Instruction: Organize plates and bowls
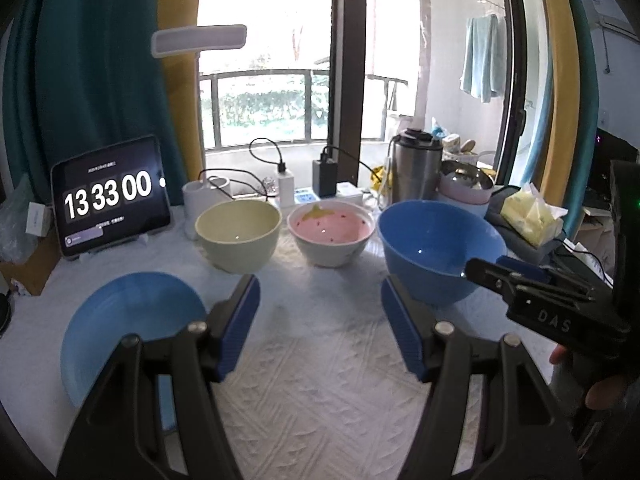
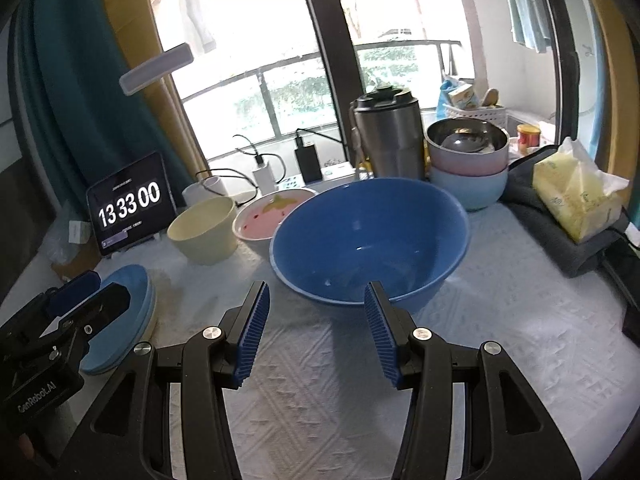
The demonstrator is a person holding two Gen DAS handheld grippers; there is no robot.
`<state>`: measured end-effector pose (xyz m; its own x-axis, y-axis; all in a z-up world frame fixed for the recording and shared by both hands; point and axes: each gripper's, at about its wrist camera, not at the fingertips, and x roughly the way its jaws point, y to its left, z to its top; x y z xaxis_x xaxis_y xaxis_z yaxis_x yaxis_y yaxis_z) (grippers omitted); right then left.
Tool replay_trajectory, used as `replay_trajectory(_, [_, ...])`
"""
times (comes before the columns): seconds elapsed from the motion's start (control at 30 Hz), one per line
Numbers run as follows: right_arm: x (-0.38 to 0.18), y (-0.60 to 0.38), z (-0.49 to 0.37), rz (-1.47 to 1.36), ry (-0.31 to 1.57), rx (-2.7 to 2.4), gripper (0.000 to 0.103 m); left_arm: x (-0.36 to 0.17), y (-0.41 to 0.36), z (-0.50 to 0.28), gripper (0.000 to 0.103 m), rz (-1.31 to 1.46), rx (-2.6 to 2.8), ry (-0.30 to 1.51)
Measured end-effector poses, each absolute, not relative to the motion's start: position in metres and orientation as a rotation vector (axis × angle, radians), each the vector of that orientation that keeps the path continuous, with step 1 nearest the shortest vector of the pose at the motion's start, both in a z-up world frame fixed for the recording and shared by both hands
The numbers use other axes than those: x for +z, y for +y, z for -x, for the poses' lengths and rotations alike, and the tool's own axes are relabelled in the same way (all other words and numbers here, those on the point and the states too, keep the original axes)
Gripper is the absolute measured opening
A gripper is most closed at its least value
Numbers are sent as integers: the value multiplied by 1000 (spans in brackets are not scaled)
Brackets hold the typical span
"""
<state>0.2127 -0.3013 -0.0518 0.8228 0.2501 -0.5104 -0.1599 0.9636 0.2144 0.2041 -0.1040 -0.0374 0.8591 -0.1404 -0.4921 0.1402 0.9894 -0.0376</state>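
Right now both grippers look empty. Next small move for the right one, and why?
Probably ease the right gripper forward so its open jaws straddle the near rim of the big blue bowl. That bowl sits directly ahead of it, upright and empty, with nothing between the pads. The left gripper is also open, beside the blue plate.

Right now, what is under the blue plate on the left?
Under the blue plate a cream plate's edge shows; the rest is covered. Both lie on the white cloth.

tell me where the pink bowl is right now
In both wrist views the pink bowl sits mid-table near the window, between the cream bowl on its left and the big blue bowl on its right.
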Motion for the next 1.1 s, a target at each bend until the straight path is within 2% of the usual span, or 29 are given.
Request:
replay_trajectory(0.63, [-45,-362,-226,-196,515,85,52,-38,-137,-237,65,17,-188,496])
replay_trajectory(1.1, [-67,-397,-250,-266,559,6,52,-51,-153,-264,65,40,-178,491])
